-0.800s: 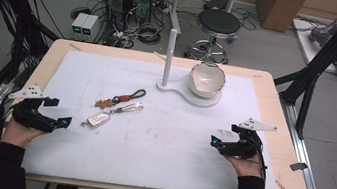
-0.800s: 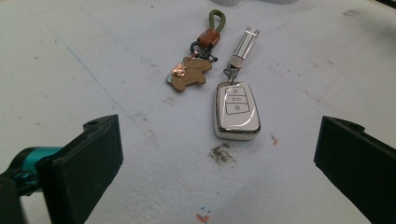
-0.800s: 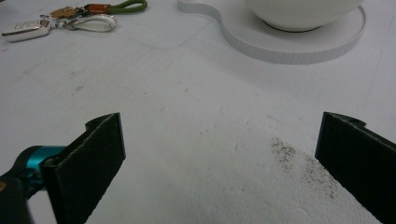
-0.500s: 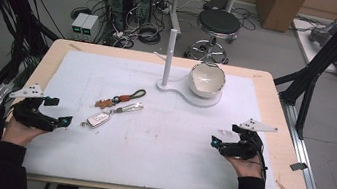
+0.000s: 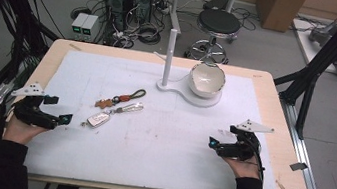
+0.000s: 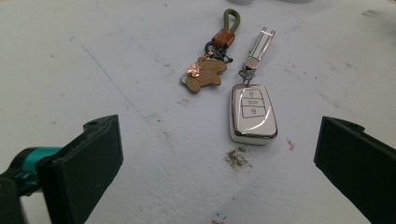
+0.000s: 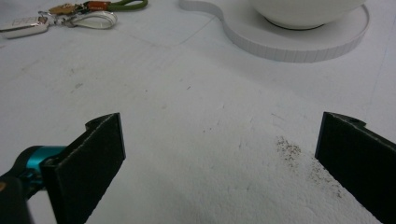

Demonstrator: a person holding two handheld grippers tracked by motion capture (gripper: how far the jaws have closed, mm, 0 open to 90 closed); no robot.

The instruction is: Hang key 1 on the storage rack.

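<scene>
White mat (image 5: 165,139) on a wooden table (image 5: 277,98); floor behind crowded with PC towers, cables, a stool.

Change vs the two earlier high views: none. Both hands rest at the same spots on the near side of the mat, keys unmoved. Judged: work not begun, first reach still to come.

Left tongs (image 5: 64,119): jaws spread wide, nothing between them, resting low at the mat's left side. Key fob (image 6: 252,113) lies flat just ahead of them, inside the jaw line in the left gripper view; leather keyring (image 6: 210,70) just beside it, apart from the fob body.

Right tongs (image 5: 213,143): spread, empty, over bare mat with some dark crumbs.

Room: open mat between the hands. Far side holds the stand (image 5: 187,91) with post and bowl (image 5: 206,79), well apart from the keys. Left hand sits close to the table edge
</scene>
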